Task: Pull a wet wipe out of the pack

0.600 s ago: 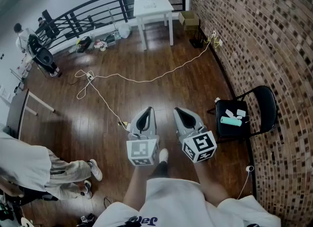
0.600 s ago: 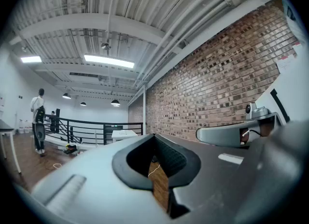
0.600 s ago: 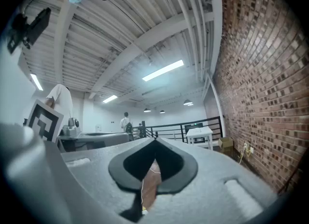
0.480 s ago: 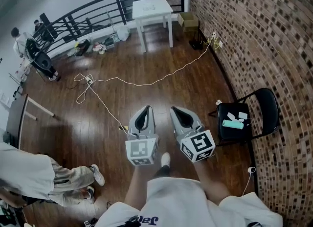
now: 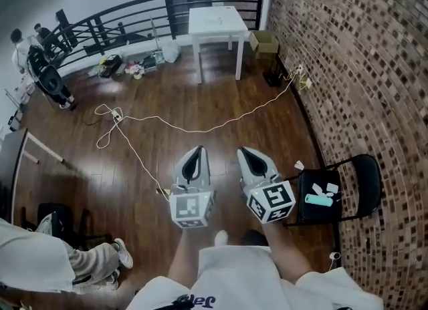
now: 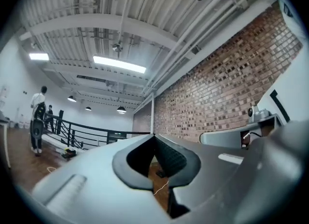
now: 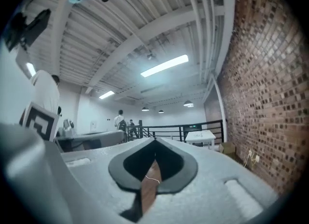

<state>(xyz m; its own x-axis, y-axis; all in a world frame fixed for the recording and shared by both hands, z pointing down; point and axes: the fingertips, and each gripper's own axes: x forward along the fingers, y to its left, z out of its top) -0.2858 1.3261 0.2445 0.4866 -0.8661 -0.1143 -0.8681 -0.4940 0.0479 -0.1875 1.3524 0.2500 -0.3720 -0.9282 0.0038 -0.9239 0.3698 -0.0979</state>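
Tongs are being held side by side above the wooden floor (image 5: 87,168). Left tongs (image 5: 199,148) and right tongs (image 5: 242,149) are each being pressed tip to tip, with nothing being gripped. What may be the wipe pack (image 5: 317,200), small and teal, is being carried by a black chair (image 5: 366,180) off to the right of the right tongs, well apart.

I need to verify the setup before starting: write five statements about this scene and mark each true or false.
The left gripper and right gripper hold nothing. True.
The black chair stands beside the brick wall. True.
The white table touches that chair. False: it stands far off, by the railing.
The chair's seat is bare. False: a teal item and white pieces lie on it.
A white cable lies on the floor. True.
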